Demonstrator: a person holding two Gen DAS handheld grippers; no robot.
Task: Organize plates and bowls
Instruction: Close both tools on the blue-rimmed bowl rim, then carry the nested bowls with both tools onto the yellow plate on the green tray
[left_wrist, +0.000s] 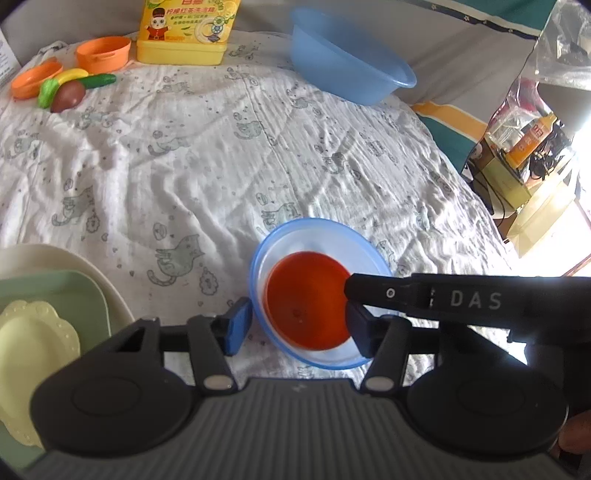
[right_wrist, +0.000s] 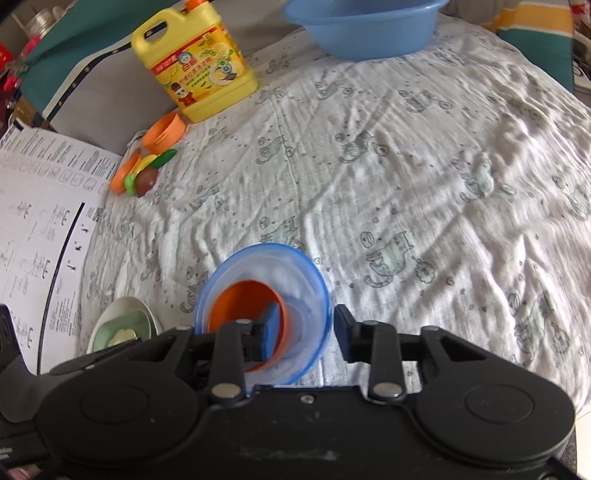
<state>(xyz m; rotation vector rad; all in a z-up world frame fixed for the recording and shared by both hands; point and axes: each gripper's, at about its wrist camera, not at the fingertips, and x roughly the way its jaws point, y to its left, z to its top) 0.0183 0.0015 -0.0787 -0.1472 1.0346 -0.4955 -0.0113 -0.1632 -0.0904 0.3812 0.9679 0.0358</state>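
Note:
A clear bowl with a blue rim (left_wrist: 369, 251) (right_wrist: 258, 254) sits on the cat-print cloth, and a small orange bowl (left_wrist: 306, 299) (right_wrist: 236, 299) lies inside it. My left gripper (left_wrist: 300, 328) is open around the bowl's left side. Its left pad (left_wrist: 236, 325) is just outside the rim and its right pad (left_wrist: 364, 332) is inside the bowl. My right gripper (right_wrist: 306, 332) is open astride the bowl's right wall, with one pad (right_wrist: 267, 332) in the orange bowl and the other (right_wrist: 343, 332) outside the rim. One of its fingers (left_wrist: 388, 293) reaches over the bowl in the left wrist view.
A stack of cream, green and yellow plates (left_wrist: 74, 266) (right_wrist: 125, 325) lies to the left. Farther back stand a blue basin (left_wrist: 347, 66) (right_wrist: 365, 26), a yellow detergent bottle (left_wrist: 184, 29) (right_wrist: 195, 62), and orange toy cups with toy fruit (left_wrist: 74, 81) (right_wrist: 147, 166). Printed sheets (right_wrist: 37, 221) lie at the left.

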